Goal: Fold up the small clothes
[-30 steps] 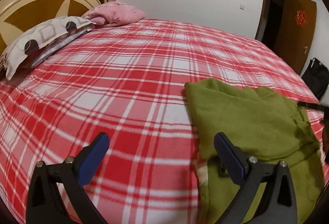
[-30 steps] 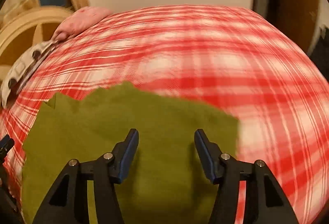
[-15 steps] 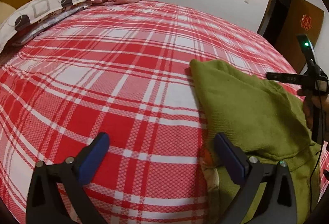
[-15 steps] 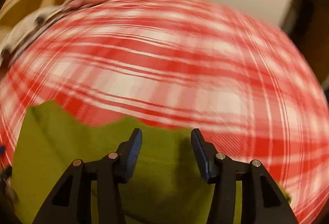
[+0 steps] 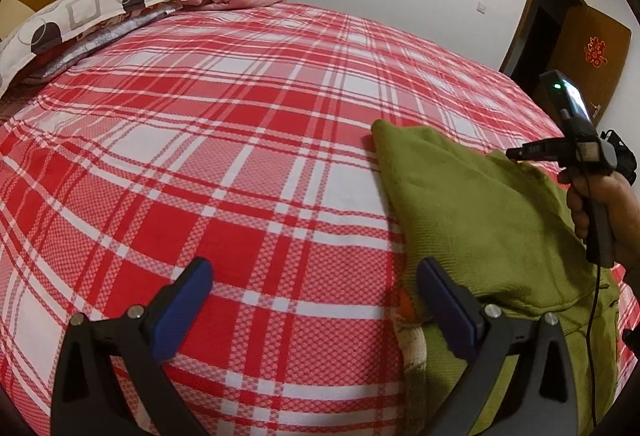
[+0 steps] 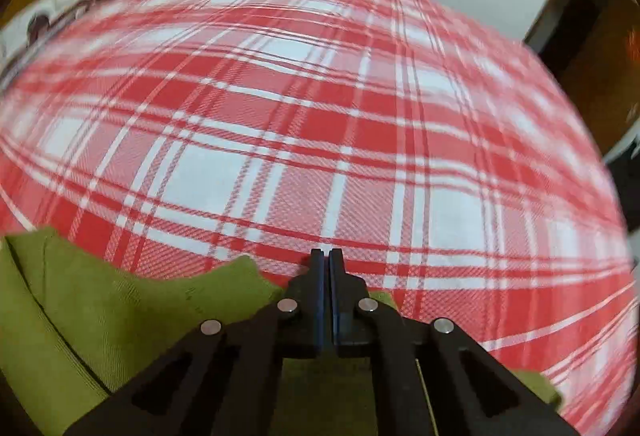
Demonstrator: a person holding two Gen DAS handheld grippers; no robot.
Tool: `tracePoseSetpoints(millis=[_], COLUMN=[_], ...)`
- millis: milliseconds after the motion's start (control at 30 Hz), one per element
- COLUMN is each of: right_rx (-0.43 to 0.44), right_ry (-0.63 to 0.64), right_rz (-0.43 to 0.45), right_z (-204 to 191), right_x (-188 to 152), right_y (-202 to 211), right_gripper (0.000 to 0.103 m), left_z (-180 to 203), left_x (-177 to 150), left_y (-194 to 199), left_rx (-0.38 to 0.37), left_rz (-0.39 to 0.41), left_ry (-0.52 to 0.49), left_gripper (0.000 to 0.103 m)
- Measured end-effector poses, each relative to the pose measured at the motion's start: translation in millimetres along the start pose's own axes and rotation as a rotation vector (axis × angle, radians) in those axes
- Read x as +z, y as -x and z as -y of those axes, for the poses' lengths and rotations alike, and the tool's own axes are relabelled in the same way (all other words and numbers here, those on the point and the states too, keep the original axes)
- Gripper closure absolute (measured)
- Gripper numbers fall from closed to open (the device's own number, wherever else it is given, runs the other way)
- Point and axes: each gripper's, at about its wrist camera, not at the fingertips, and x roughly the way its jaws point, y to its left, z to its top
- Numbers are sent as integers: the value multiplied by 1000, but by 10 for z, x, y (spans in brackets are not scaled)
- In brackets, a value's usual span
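The olive-green knitted garment (image 5: 488, 220) lies in soft folds near the edge of the bed, on a red-and-white checked woven bedcover (image 5: 240, 156). The right gripper (image 6: 325, 256) has just closed its fingers, pressed flat together above the garment's edge; whether cloth is pinched I cannot tell. The left gripper (image 5: 314, 300) stands wide open, one blue finger pad (image 5: 444, 300) over the green knit.

Both wrist views close, angled down, sharing plaid bedspread (image 5: 248, 140)
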Motion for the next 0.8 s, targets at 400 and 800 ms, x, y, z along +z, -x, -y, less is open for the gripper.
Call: tracePoseSetpoints(millis=[400,800], right_rx=[178,145], right_ry=[-8,-143], right_rz=[114,45], right_z=[307,528], right_x=[-921,-2383], right_y=[1143,1432], right_gripper=[40,40], left_z=[-47,335], left_x=[-152,-806], left_y=[353,807], left_rx=[-13,-4], left_rz=[-17,-64], left_ry=[34,-167], left_gripper=[0,0])
